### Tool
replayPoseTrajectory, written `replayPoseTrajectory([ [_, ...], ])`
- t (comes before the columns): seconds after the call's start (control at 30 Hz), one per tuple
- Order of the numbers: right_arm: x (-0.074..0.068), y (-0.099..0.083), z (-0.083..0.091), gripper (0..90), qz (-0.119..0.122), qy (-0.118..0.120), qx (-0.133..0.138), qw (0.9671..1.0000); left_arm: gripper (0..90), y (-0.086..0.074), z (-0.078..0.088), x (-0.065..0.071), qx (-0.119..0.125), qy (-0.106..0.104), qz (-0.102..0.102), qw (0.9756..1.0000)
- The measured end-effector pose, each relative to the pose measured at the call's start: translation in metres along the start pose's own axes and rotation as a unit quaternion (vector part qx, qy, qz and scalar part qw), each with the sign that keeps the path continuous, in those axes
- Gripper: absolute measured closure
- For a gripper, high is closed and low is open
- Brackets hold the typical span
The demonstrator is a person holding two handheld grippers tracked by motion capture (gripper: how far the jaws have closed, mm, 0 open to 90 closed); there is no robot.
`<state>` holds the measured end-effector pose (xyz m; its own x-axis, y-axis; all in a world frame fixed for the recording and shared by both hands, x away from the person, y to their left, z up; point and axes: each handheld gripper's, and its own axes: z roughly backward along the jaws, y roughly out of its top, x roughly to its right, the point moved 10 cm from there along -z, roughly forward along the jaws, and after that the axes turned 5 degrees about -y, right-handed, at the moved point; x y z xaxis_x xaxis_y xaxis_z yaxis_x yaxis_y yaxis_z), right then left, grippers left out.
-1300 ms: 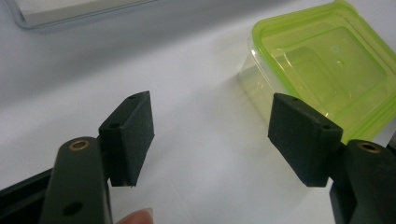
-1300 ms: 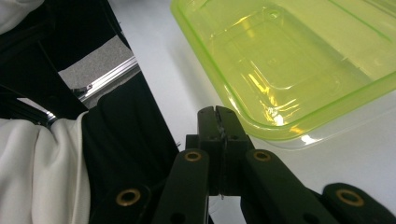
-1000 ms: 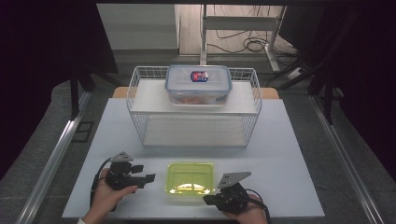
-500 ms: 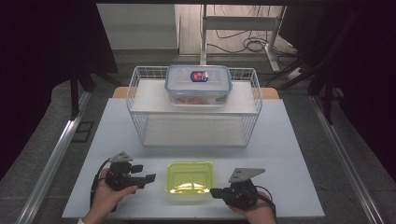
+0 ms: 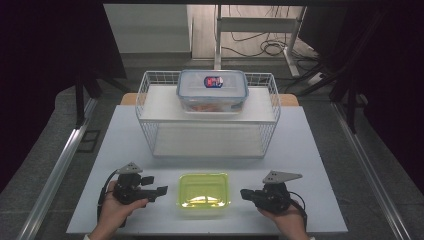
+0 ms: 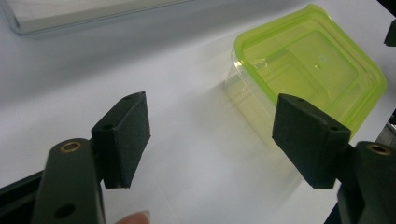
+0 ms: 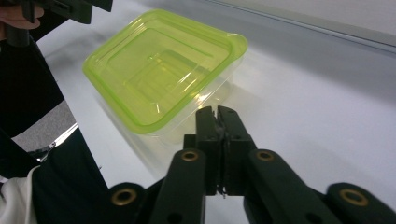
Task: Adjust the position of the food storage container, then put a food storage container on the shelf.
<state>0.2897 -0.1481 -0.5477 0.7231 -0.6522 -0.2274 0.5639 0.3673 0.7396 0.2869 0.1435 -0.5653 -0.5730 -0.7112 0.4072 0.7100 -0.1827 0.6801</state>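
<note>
Right gripper [image 5: 248,193] has pulled back from the tub [image 5: 203,189], jaws clenched, empty. Left gripper [image 5: 159,190] beside it, jaws spread. Light, slick, flexible plastic, I judge; grip at the lid [image 7: 159,65] rim.

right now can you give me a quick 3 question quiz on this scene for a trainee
1. True or false: the left gripper has its jaws open.
2. What sits on the upper shelf of the wire rack? A) clear lidded box with a label B) green-lidded container C) nothing
3. Fill in: the green-lidded container lies on the table ______ the two grippers.

Key:
1. True; the right gripper is the shut one.
2. A, the clear lidded box.
3. between
</note>
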Motion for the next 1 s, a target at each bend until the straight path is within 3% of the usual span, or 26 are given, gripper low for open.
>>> replayPoseTrajectory([
  [0.07, 0.001, 0.0, -0.001, 81.3, -0.003, -0.002, 0.001, 1.0, 26.6, 0.001, 0.001, 0.001, 0.003, -0.003, 0.003, 1.0],
  [0.13, 0.003, 0.002, -0.002, 61.9, -0.017, -0.007, 0.006, 0.9998, 25.3, 0.002, 0.001, 0.003, 0.006, -0.006, 0.006, 0.9999],
  [0.27, 0.005, 0.005, -0.004, 46.3, -0.051, -0.004, 0.011, 0.9986, 23.8, 0.004, 0.001, 0.011, 0.006, -0.005, -0.006, 0.9999],
  [0.53, 0.006, 0.007, -0.011, 42.4, -0.061, -0.004, 0.007, 0.9981, 23.0, 0.006, -0.003, 0.022, 0.012, -0.031, 0.009, 0.9994],
  [0.8, 0.0, 0.016, -0.022, 41.8, -0.073, 0.013, 0.006, 0.9972, 23.0, 0.01, -0.014, 0.025, 0.008, -0.035, 0.012, 0.9993],
  [1.0, -0.001, 0.02, -0.028, 41.6, -0.08, 0.014, 0.004, 0.9966, 24.1, 0.011, -0.021, 0.026, 0.007, -0.057, 0.033, 0.9978],
])
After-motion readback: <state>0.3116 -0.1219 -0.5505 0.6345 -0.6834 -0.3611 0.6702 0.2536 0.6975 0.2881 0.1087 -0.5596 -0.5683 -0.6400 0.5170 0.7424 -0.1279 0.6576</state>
